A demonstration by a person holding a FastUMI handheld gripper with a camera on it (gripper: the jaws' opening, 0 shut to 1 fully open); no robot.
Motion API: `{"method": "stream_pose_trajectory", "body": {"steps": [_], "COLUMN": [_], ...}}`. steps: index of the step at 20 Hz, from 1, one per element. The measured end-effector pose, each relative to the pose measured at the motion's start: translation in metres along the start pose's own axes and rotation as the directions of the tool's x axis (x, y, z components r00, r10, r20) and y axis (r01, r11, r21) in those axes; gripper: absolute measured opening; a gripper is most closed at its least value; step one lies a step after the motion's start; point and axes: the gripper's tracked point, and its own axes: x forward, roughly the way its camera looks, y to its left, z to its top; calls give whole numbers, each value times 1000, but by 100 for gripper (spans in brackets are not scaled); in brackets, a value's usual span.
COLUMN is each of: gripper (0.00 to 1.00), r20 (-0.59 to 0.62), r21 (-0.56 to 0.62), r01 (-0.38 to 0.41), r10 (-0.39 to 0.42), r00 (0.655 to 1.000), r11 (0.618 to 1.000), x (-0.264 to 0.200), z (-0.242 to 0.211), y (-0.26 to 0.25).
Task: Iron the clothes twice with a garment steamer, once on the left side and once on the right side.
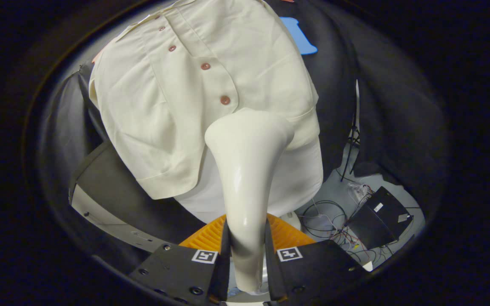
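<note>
The claw [247, 250] is clamped on the handle of the garment steamer [245, 170], one finger pressing each side of the glossy pale stem. The stem rises forward from between the fingers and widens into a flared head, which lies against the lower part of the shirt [177, 106], just below the bottom button [225, 100].

The shirt is cream, short-sleeved, with a row of reddish-brown buttons down its placket. It hangs ahead of the fingers, its hem and one sleeve draping over a paler rounded form [300, 174] beneath it. The steamer head sits near the placket, on the side of the shirt toward the cables.

Just behind the stem, close to the fingers, an orange ribbed piece [285, 233] shows on both sides of the handle. To one side of the shirt stands a dark panel with a light edge [113, 191]. On the other side, on the pale floor [334, 195], lie a tangle of thin cables [326, 216] and a black box [379, 216], with a slim dark stand [351, 144] rising near them. Dark cloth surrounds the booth.
</note>
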Motion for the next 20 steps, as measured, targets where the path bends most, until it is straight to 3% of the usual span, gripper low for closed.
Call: {"method": "stream_pose_trajectory", "body": {"steps": [5,9,13,20], "gripper": [36,36,36,36], "r20": [131,206,272,281], "r21": [-39,-65,-44,-15], "r01": [-25,-1,7,24], "r10": [30,15,5,-19], "r00": [991,978,962,959], "r11": [999,998,999,1000], "x": [-69,-114,-152,-179], "z": [39,50,40,7], "y": [39,69,107,171]}}
